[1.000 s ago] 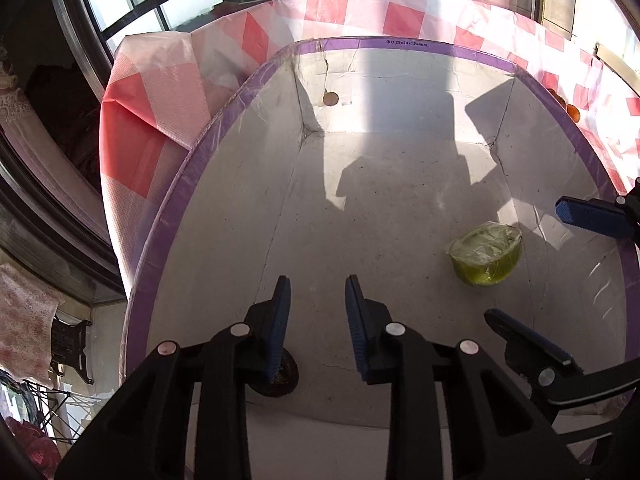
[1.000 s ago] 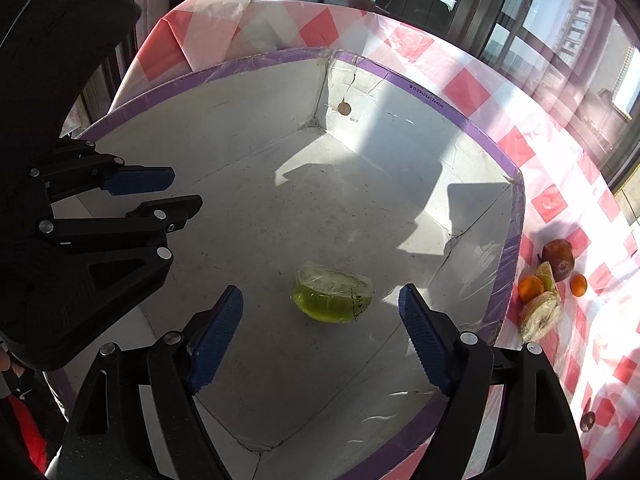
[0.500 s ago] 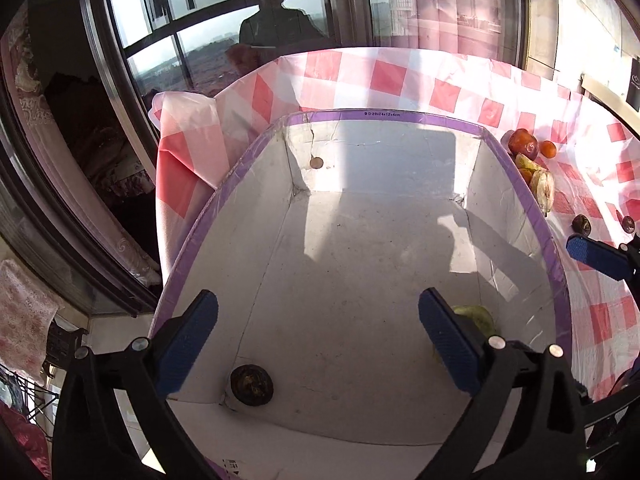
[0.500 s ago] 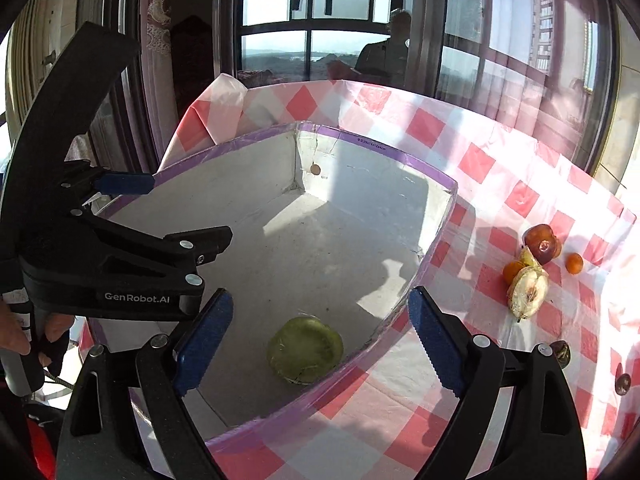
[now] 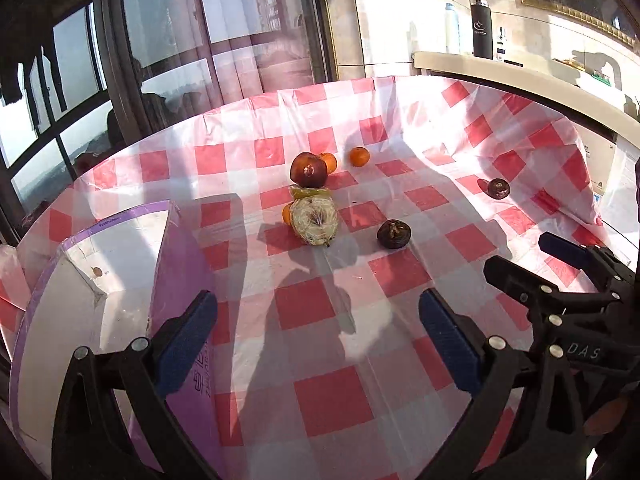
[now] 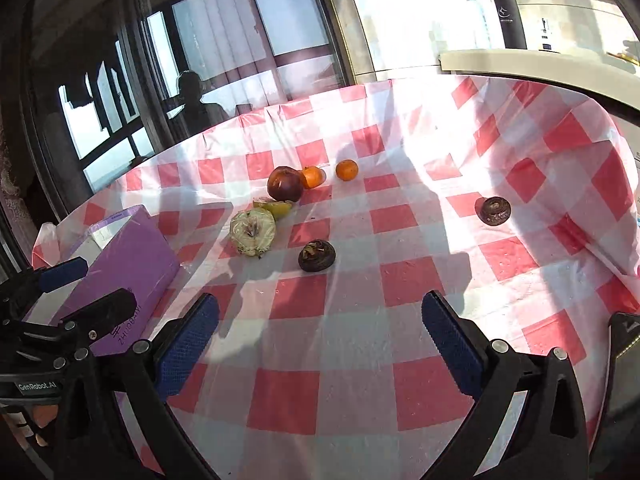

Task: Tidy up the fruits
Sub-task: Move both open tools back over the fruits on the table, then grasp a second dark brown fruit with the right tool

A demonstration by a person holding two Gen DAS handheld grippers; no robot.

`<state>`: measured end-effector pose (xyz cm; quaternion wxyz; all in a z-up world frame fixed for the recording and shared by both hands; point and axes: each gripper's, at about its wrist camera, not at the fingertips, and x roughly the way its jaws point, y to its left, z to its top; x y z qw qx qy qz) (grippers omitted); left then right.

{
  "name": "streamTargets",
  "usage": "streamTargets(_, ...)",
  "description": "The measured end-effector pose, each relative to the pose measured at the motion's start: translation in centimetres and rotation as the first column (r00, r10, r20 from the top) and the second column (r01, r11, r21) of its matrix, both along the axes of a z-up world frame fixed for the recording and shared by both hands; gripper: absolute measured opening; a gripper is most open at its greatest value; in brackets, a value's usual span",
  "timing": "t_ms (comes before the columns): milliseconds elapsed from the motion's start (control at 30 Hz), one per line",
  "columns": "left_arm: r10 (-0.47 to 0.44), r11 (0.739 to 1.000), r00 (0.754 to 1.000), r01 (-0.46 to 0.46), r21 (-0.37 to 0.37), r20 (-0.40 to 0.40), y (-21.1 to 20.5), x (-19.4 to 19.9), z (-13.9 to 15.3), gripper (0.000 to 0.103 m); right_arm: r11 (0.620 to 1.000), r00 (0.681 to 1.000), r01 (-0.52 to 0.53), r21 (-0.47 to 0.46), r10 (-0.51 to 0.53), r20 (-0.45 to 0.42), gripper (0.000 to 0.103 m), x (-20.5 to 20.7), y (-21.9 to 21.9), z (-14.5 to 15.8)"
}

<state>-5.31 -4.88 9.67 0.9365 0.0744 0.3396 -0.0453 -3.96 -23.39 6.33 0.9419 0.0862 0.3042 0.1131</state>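
Loose fruit lies on the red-checked tablecloth (image 5: 328, 344): a dark red apple (image 5: 308, 170) (image 6: 285, 183), a wrapped pale fruit (image 5: 314, 220) (image 6: 253, 231), small oranges (image 5: 359, 156) (image 6: 346, 169), a dark round fruit (image 5: 393, 234) (image 6: 317, 255) and another to the right (image 5: 498, 188) (image 6: 493, 210). A purple-rimmed box (image 5: 100, 288) (image 6: 120, 256) stands at the left. My left gripper (image 5: 316, 336) is open and empty beside the box. My right gripper (image 6: 320, 340) is open and empty above the cloth, short of the fruit.
A cream counter (image 5: 520, 76) with a black bottle (image 5: 482, 28) runs behind the table at the right. Dark windows (image 5: 80, 80) lie behind at the left. The cloth rises in a fold at the right edge (image 6: 600, 160).
Both grippers have drawn out of the box and swung right to face the loose fruit. The left gripper opened. The green fruit and a dark fruit stayed in the box, now out of sight.
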Motion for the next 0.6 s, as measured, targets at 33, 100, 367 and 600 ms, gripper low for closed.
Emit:
streamTargets(33, -0.02, 0.999, 0.999, 0.018, -0.041, -0.037, -1.0, 1.4, -1.5, 0.101, 0.999, 0.999, 0.037, -0.017, -0.037, -0.023, 0.098, 0.4, -1.4, -0.7)
streamTargets(100, -0.036, 0.993, 0.995, 0.025, -0.116, -0.096, -2.5, 4.0, -4.4, 0.101, 0.993, 0.991, 0.111, -0.038, -0.113, -0.067, 0.098, 1.3, -3.8, -1.7)
streamTargets(367, 0.0, 0.969, 0.984, -0.044, -0.244, -0.176, -3.6, 8.6, -8.8, 0.101, 0.949, 0.935, 0.315, 0.008, -0.309, -0.174, 0.098, 5.8, -11.5, -4.1)
streamTargets(600, -0.028, 0.936, 0.985, -0.035, -0.35, -0.172, -1.9, 8.0, -8.7, 0.101, 0.932, 0.915, 0.345, -0.112, -0.361, -0.183, 0.088, 13.8, -11.4, -4.4)
